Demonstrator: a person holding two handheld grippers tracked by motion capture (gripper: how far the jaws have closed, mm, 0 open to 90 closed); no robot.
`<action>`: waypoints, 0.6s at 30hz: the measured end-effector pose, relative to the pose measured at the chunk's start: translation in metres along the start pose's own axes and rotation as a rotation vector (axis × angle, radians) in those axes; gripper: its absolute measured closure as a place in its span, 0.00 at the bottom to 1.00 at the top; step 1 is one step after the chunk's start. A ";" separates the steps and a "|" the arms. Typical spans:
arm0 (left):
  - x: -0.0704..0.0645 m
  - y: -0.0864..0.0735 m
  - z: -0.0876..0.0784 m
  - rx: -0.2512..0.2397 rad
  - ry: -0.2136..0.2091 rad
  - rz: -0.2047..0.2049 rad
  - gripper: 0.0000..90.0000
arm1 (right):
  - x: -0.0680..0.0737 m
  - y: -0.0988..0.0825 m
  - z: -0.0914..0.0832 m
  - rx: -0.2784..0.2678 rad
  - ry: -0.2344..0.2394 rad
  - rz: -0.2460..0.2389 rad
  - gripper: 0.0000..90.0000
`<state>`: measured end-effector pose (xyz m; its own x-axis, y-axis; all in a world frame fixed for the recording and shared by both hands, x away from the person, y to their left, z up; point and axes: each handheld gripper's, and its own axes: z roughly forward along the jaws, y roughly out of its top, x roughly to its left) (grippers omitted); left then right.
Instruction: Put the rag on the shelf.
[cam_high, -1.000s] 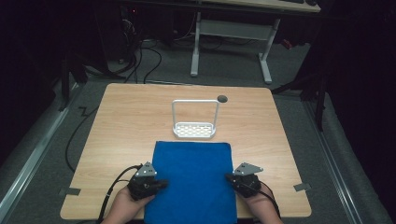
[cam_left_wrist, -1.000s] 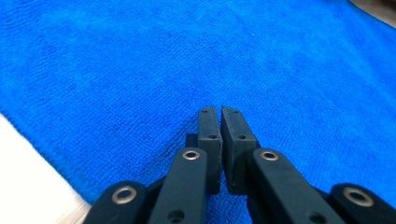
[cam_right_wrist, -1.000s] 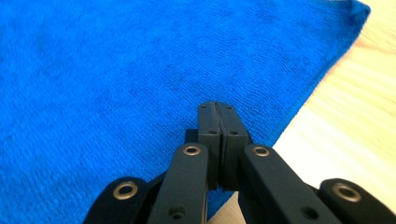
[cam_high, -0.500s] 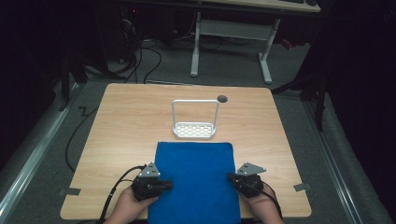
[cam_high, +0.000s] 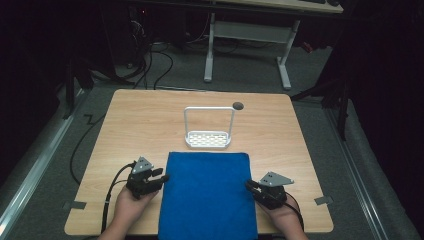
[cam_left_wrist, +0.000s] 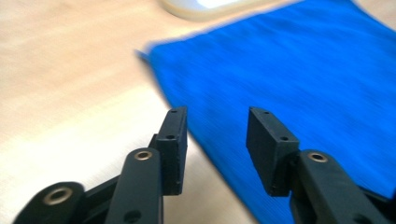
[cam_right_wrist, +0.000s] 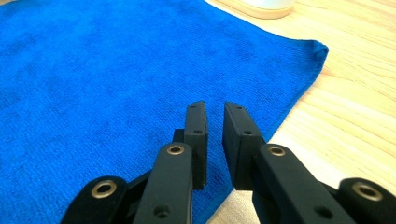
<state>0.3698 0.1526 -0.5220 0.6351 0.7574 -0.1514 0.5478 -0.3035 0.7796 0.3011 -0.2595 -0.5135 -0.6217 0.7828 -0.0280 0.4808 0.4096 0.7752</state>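
- Blue cloth (cam_high: 207, 195): lies flat on the wooden table (cam_high: 135, 125), at the middle of the near edge, between the 2 grippers; its far edge sits just in front of the white rack (cam_high: 208, 131).
- Left gripper (cam_high: 163, 179): held in the person's left hand (cam_high: 131, 205) at the cloth's left edge, jaws pointing toward the cloth. In the left gripper view (cam_left_wrist: 215, 140) the 2 jaws stand well apart with nothing between the pads; they have just been opening. The cloth's edge (cam_left_wrist: 280, 79) runs under the gap, and the picture is slightly blurred.
- Right gripper (cam_high: 248, 186): held in the right hand (cam_high: 285, 217) at the cloth's right edge. In the right gripper view (cam_right_wrist: 215, 140) the jaws show a narrow gap, just widened, with no fabric pinched; the cloth (cam_right_wrist: 116, 70) lies below them.
- White rack: upright wire handle on a perforated base, beyond the cloth, near a dark round hole (cam_high: 238, 105) in the tabletop.
- Cables: 1 trails from each gripper toward the near edge.
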 end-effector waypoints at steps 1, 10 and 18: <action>0.003 0.004 0.003 -0.002 0.010 -0.007 0.65 | 0.000 0.000 0.000 0.000 0.007 -0.004 0.90; 0.027 0.042 0.041 -0.014 0.072 -0.081 0.87 | 0.002 0.000 0.003 0.009 0.029 -0.022 0.88; 0.031 0.045 0.065 0.045 0.075 -0.099 0.72 | 0.000 -0.001 0.004 0.015 0.032 -0.011 0.88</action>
<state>0.4496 0.1248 -0.5316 0.5351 0.8256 -0.1790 0.6308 -0.2495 0.7348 0.3027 -0.2580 -0.5166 -0.6463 0.7629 -0.0157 0.4830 0.4250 0.7656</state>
